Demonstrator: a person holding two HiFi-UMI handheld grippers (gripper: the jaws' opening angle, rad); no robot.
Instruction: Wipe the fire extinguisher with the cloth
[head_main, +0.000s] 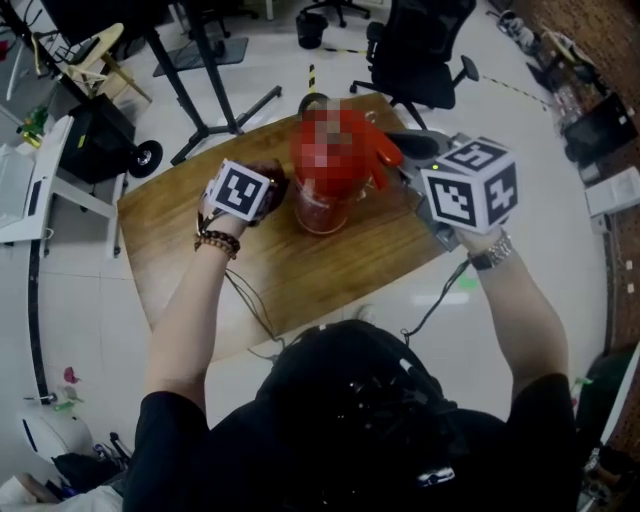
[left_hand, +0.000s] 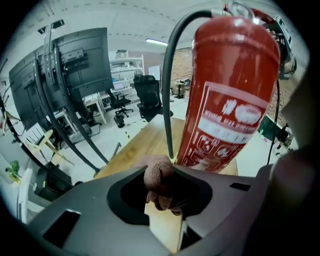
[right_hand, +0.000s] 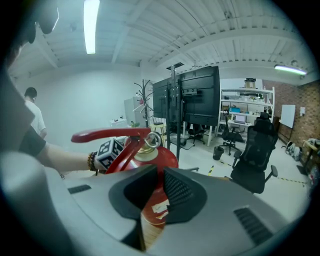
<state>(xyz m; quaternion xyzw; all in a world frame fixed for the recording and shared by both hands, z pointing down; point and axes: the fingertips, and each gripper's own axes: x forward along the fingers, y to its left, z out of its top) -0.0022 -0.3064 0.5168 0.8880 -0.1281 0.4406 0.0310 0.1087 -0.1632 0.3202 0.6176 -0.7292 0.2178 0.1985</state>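
Left gripper view puts the wiping step in hand. The left gripper (left_hand: 162, 200) has its jaws clenched on a bunched, brownish-pink knitted cloth (left_hand: 159, 177). The cloth is held just beside the foot of the tall red steel fire extinguisher (left_hand: 230, 90), by its thin black hose (left_hand: 167, 85); whether cloth meets paint I cannot tell. The extinguisher stands upright near the middle of the brown wooden table (head_main: 330, 270).

To its right, the right gripper (right_hand: 156, 192) points at the cylinder below the long red lever (right_hand: 110, 135). Its jaws are only a slit apart and grip nothing, and contact with the cylinder cannot be made out.

Most of the labelled wall looks yet to be covered, I judge. The next move calls for pressing the cloth flat on the curved wall and drawing it along. The right gripper would need to brace the cylinder so the push does not tip it.

The tabletop is smooth board. Round it lies pale glossy floor (head_main: 90, 330), with dark screens on a black stand (left_hand: 75, 70) at the left. Black office chairs (head_main: 420, 50) stand beyond, and a brick wall (right_hand: 305, 110) is at the far right.
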